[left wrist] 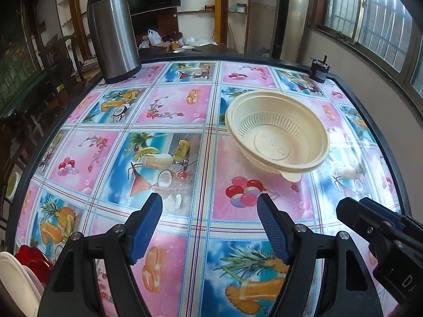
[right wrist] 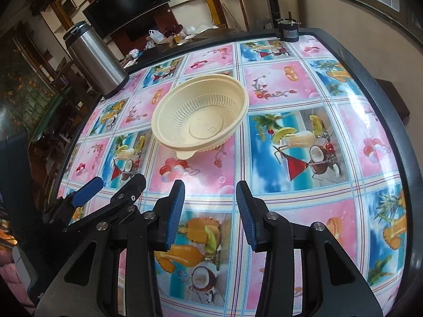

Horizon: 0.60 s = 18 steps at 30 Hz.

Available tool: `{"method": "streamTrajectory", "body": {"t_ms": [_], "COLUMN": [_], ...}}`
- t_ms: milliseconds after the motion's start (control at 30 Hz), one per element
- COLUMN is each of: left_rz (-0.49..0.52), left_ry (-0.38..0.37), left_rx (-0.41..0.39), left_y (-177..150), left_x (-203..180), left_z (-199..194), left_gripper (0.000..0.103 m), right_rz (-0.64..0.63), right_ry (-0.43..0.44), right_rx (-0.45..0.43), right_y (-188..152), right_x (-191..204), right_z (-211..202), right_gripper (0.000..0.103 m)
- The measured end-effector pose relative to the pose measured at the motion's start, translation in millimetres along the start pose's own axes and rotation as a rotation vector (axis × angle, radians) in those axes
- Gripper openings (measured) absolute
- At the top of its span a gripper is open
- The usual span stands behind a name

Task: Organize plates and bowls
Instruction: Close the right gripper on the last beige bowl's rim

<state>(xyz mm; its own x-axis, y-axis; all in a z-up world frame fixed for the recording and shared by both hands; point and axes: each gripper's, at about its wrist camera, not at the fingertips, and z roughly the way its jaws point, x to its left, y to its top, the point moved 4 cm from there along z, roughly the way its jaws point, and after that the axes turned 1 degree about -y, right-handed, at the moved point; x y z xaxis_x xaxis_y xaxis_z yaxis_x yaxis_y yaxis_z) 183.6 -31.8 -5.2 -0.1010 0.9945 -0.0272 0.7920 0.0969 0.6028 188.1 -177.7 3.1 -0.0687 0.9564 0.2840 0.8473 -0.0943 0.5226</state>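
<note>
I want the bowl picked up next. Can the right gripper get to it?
Probably yes: the right gripper is open and empty, and only bare tablecloth lies between it and the bowl.

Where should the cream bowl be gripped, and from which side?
Probably the near rim of the cream bowl, beside its small tab, approached from the grippers' side. It stands upright and empty, so one finger can drop inside the wall while the other stays outside.
</note>
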Motion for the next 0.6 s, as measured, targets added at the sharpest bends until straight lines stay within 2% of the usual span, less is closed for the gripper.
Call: {"method": "streamTrajectory", "body": {"t_ms": [333, 600], "left_rz": [-0.021, -0.042], "left_ry": [0.013, -0.006], "left_rx": [0.021, 0.05], "left_y": [28, 46], "left_x": [-4, -6], "left_z": [21, 40], "left_gripper": [0.074, 0.074], "right_rz": [0.017, 0.053], "right_ry": [0.001, 0.004], "right_rx": [0.006, 0.01], "right_y": [33, 57], "right_x": [-12, -22], "right_z": [20, 36], "right_gripper": [0.04, 0.04]}}
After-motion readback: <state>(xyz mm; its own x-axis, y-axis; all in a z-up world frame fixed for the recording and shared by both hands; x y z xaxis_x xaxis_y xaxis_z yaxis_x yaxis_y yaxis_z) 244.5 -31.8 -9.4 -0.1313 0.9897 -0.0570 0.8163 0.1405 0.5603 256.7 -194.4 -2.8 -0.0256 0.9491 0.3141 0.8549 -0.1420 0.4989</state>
